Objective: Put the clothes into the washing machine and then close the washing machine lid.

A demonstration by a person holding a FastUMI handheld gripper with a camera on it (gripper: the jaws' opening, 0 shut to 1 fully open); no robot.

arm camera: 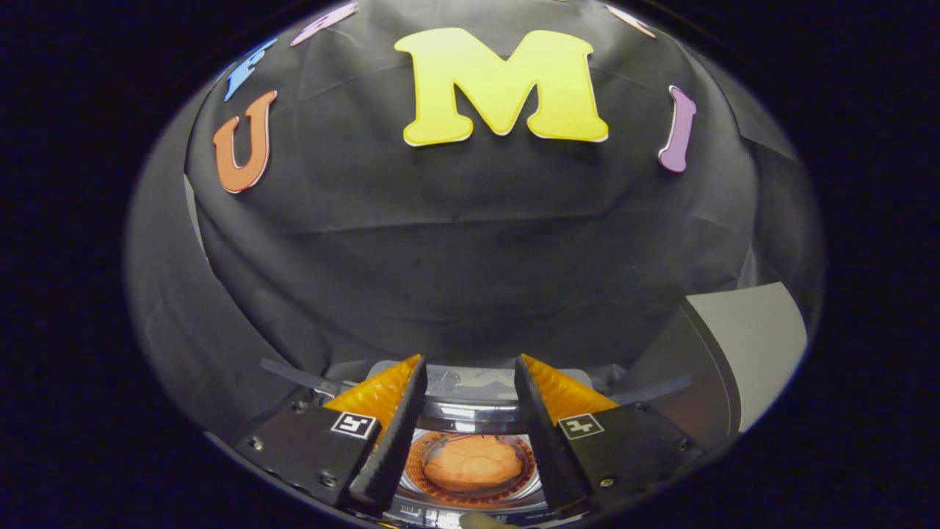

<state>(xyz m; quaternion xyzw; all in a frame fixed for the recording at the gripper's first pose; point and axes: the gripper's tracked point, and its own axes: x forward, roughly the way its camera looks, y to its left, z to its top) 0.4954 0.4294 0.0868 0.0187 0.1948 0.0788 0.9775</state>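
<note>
My gripper (pixel 470 364) is open and holds nothing; its two fingers stand well apart. Below and between the fingers lies the small washing machine (pixel 477 382), seen from above, with its light top panel just beyond the fingertips. In its round drum sits an orange bundle of clothes (pixel 472 463), ringed by the drum's orange perforated wall. A glossy curved band (pixel 470 420) with reflections arcs over the far side of the drum. It looks like the edge of a clear lid, but I cannot tell whether the lid is down.
The booth's black cloth wall rises close behind the machine. A pale grey flat panel (pixel 749 345) stands to the right of the machine, beyond the right finger. Dark strips (pixel 301 376) lie on either side of the machine's back.
</note>
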